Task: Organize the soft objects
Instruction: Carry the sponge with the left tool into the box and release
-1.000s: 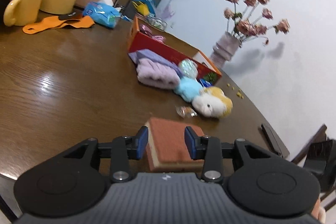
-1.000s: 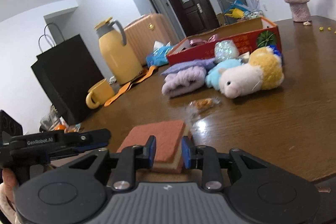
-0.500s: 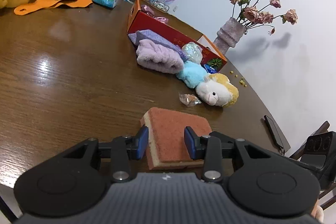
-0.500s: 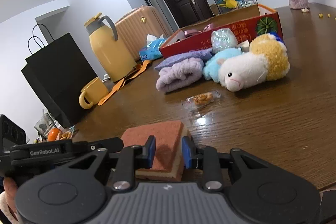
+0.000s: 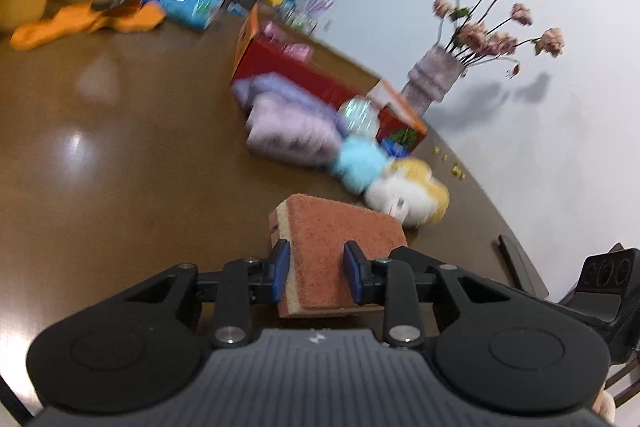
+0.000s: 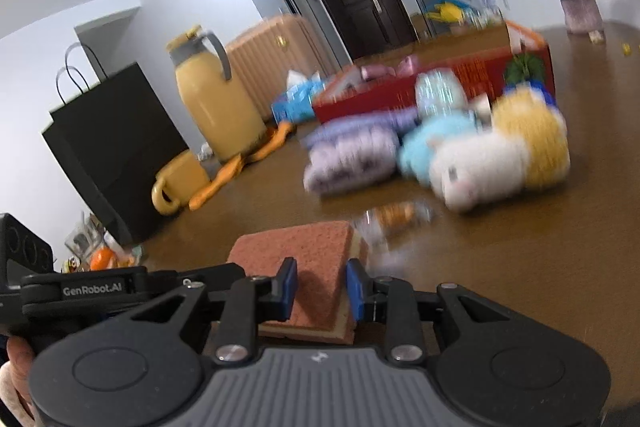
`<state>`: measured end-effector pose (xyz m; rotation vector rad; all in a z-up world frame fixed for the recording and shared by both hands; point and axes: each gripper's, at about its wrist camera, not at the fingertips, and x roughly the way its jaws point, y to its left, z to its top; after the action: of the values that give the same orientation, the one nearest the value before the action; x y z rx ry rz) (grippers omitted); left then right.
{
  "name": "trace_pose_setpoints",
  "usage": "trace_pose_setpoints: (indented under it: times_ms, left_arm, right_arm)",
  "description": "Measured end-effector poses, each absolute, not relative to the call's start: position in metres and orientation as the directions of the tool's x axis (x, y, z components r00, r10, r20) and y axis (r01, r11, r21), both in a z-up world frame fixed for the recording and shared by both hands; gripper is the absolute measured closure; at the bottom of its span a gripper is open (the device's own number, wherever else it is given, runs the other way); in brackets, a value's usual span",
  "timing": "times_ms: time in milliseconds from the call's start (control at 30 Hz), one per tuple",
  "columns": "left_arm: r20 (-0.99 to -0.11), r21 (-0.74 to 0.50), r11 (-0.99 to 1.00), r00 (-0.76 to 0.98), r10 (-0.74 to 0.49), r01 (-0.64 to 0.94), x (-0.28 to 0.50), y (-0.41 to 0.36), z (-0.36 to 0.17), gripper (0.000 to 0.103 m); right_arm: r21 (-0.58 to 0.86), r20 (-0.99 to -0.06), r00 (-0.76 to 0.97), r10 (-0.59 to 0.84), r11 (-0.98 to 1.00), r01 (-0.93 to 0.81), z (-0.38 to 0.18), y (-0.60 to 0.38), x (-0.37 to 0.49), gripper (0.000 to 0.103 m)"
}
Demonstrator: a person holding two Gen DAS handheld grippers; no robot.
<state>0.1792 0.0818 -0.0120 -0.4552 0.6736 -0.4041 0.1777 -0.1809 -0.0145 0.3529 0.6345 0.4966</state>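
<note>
1. Biggest change from a second ago: the sponge (image 5: 336, 247) is off the table (image 5: 120, 187) now. It was lying flat by the near edge, and now it sits tilted between both tools with its far end raised (the blur over the whole background fits a carry too)

2. Left tool (image 5: 316, 269): its jaws are closing at this moment, noticeably narrower than a second ago, and the blue pads look pressed into the sponge's sides near its left corner, so I'd call that a real grip

3. Right tool (image 6: 322, 289): narrow, same gap as before, pinching the other end of the sponge (image 6: 308, 267) between its pads. So it's a two-tool hold on one small soft thing

4. The plush toy (image 6: 492, 167), the folded purple cloth (image 6: 352, 163) and the little snack wrapper (image 6: 396, 215) all look bigger in frame than a second ago, so the pair is heading towards that pile

5. What it means for the task: pickup looks done, and I'd guess the sponge is going into the red box (image 6: 460, 83) behind the pile, or next to the other soft stuff. Nothing from the pile looks sorted yet, so still early days

6. Thing to watch: it's a squishy sponge pinched at its edges, so it could flex or slip out mid-carry
</note>
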Motion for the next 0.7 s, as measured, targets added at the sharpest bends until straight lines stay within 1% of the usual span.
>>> trace_pose_setpoints:
  times_ms: [100, 200, 267, 333, 433, 500, 600, 700]
  left_arm:
    - [-0.451, -0.515, 0.819, 0.733, -0.509, 0.253, 0.209, 0.079, 0.014, 0.074]
    - [-0.408, -0.48, 0.826, 0.759, -0.508, 0.295, 0.254, 0.073, 0.045, 0.074]
    - [-0.404, -0.462, 0.833, 0.765, -0.502, 0.303, 0.291, 0.068, 0.064, 0.074]
    - [-0.406, -0.431, 0.849, 0.775, -0.484, 0.304, 0.332, 0.063, 0.079, 0.074]
    - [-0.441, -0.399, 0.87, 0.771, -0.459, 0.29, 0.396, 0.057, 0.084, 0.074]
    - [-0.484, -0.407, 0.875, 0.75, -0.45, 0.262, 0.432, 0.054, 0.075, 0.074]
    - [-0.555, -0.384, 0.898, 0.722, -0.412, 0.217, 0.475, 0.047, 0.053, 0.074]
    - [-0.61, -0.307, 0.933, 0.714, -0.343, 0.186, 0.498, 0.038, 0.029, 0.072]
  right_arm:
    - [0.43, -0.419, 0.739, 0.528, 0.832, -0.351, 0.011, -0.185, 0.202, 0.076]
    - [0.416, -0.374, 0.77, 0.517, 0.835, -0.359, 0.041, -0.191, 0.243, 0.076]
    - [0.389, -0.36, 0.787, 0.501, 0.847, -0.361, 0.061, -0.191, 0.28, 0.076]
    - [0.388, -0.364, 0.789, 0.495, 0.851, -0.354, 0.073, -0.191, 0.32, 0.076]
    - [0.424, -0.402, 0.772, 0.493, 0.847, -0.32, 0.079, -0.193, 0.392, 0.076]
    - [0.406, -0.44, 0.764, 0.472, 0.863, -0.3, 0.075, -0.188, 0.43, 0.076]
    - [0.385, -0.512, 0.739, 0.438, 0.886, -0.259, 0.055, -0.18, 0.478, 0.076]
    - [0.376, -0.571, 0.705, 0.422, 0.897, -0.232, 0.03, -0.17, 0.511, 0.076]
